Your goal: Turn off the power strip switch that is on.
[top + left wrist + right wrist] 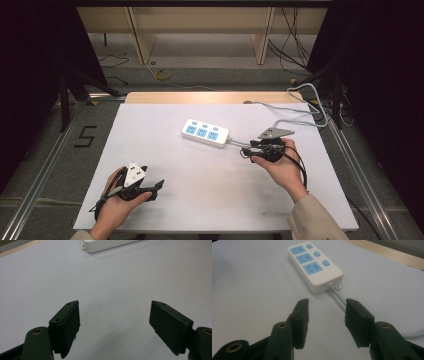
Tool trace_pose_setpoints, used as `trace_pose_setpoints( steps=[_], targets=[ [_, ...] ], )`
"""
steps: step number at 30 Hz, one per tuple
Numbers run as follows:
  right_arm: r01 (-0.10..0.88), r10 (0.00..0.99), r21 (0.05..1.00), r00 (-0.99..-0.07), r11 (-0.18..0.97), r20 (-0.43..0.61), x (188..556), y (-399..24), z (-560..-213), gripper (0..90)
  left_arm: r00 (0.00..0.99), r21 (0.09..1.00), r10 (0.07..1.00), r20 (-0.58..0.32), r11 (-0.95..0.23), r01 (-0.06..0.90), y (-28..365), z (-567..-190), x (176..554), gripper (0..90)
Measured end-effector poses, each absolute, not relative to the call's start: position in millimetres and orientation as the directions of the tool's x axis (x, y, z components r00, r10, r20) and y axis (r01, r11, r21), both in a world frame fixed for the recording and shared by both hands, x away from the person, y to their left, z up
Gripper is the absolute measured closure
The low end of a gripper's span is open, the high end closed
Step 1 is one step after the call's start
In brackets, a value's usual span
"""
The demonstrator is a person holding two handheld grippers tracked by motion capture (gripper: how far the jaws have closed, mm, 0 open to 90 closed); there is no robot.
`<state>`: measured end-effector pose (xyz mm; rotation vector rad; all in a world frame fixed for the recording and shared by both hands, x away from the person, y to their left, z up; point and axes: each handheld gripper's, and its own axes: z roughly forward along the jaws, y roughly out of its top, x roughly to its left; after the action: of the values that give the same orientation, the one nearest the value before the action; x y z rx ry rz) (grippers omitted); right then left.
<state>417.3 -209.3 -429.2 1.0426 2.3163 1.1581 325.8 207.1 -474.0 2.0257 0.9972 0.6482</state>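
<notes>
While I am watching from far away, the white plastic power strip with three blue sockets [205,132] is lying flat near the middle of the white table [165,150]. Its pale grey cord [339,298] is running off toward three o'clock. My right gripper [248,150] is sitting at the strip's three o'clock end, jaws spread apart and holding nothing, with the cord passing just ahead of them. My left gripper [159,185] is resting way down at seven o'clock, jaws wide apart and empty too. I am thinking the right jaws might pinch the cord instead of the strip. Pulling then could be dragging the strip sideways or twisting it round on the smooth table.
</notes>
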Motion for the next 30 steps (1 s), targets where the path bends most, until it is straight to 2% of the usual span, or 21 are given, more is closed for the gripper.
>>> trace_pose_setpoints(
  steps=[17,30],
  targets=[
    [0.449,0.739,0.819,-0.672,0.356,0.047,390.1,-230.5,-437.4,44.4,0.562,0.812,0.821,0.100,-0.394,0.431,207.8,-474.6,325.9,24.5],
    [0.429,0.739,0.835,-0.673,0.346,0.040,369.7,-249.0,-454.4,42.0,0.559,0.810,0.823,0.100,-0.394,0.435,208.0,-474.8,326.0,24.5]
  ],
)
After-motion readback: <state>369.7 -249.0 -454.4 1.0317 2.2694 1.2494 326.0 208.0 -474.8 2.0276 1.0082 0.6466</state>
